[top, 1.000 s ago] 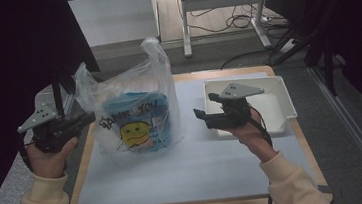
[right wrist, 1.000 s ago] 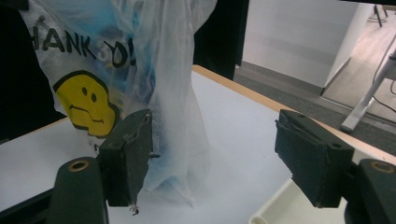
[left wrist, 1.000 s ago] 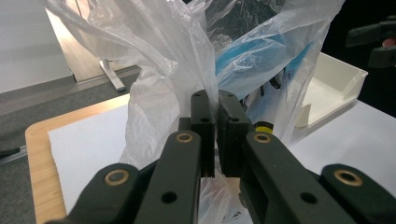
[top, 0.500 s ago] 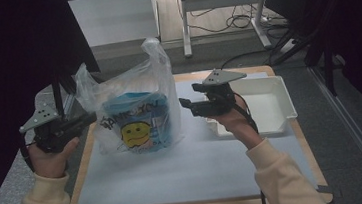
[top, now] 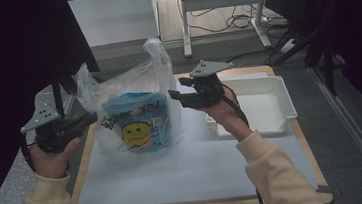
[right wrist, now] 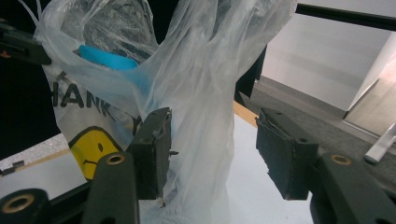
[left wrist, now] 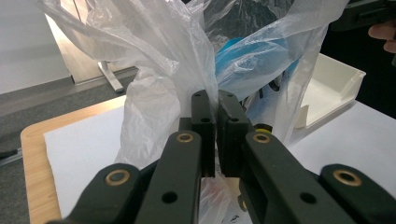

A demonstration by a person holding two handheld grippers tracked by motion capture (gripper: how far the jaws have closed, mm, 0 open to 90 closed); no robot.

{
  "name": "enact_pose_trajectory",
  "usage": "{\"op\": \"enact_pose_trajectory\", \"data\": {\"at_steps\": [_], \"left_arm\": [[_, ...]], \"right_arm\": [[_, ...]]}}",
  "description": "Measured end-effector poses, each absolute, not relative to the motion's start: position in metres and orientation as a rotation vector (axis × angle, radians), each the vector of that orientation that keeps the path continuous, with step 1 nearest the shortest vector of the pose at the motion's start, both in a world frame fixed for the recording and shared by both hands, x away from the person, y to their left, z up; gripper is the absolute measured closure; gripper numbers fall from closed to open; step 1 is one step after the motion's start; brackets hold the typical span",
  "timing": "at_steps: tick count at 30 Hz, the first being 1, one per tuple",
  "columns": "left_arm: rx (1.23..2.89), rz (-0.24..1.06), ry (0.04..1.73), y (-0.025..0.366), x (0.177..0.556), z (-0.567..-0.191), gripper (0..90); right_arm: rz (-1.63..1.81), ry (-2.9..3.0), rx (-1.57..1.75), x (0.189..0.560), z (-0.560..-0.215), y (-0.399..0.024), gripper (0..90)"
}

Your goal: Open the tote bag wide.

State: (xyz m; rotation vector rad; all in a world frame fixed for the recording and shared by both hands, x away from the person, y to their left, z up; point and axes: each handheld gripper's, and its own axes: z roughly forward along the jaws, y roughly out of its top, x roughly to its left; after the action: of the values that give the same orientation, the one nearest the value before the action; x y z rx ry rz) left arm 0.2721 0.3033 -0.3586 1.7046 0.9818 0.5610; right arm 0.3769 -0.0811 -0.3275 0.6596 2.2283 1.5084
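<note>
The left tool (left wrist: 215, 135) is clamped on the near edge of the thin plastic bag (top: 134, 106) and holds that side up. The right tool (right wrist: 212, 154) has just been closing, but its pads are apart for now, with the other bag handle hanging between them, not pinched. The bag stands on the table (top: 195, 166), left of the white tray (top: 269, 101), with a blue container (top: 138, 121) inside. I judge the step is taking the second handle; next the right tool must close fully on the film, then both can spread or lift the bag.
</note>
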Motion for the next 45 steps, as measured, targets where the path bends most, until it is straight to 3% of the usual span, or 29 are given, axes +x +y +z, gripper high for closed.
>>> {"op": "enact_pose_trajectory", "data": {"at_steps": [5,6,7,11,17,35,45], "left_arm": [[1.705,0.56,0.98,0.302,0.272,-0.358,87.3],[1.705,0.56,0.979,0.302,0.272,-0.358,87.4],[1.705,0.561,0.978,0.302,0.272,-0.357,87.4],[1.703,0.564,0.979,0.304,0.27,-0.357,87.4],[1.688,0.562,0.986,0.308,0.265,-0.36,87.5],[1.688,0.558,0.999,0.31,0.256,-0.373,87.9],[1.695,0.543,1.034,0.31,0.258,-0.389,88.0]], "right_arm": [[1.525,2.253,0.66,0.385,-0.324,-0.075,50.7],[1.542,2.251,0.653,0.386,-0.323,-0.074,61.3],[1.542,2.251,0.653,0.386,-0.323,-0.074,61.3],[1.575,2.232,0.637,0.385,-0.322,-0.077,79.0],[1.595,2.188,0.631,0.376,-0.323,-0.084,88.2],[1.561,2.075,0.562,0.35,-0.341,-0.091,89.0],[1.534,2.107,0.604,0.355,-0.363,-0.085,89.0]]}}
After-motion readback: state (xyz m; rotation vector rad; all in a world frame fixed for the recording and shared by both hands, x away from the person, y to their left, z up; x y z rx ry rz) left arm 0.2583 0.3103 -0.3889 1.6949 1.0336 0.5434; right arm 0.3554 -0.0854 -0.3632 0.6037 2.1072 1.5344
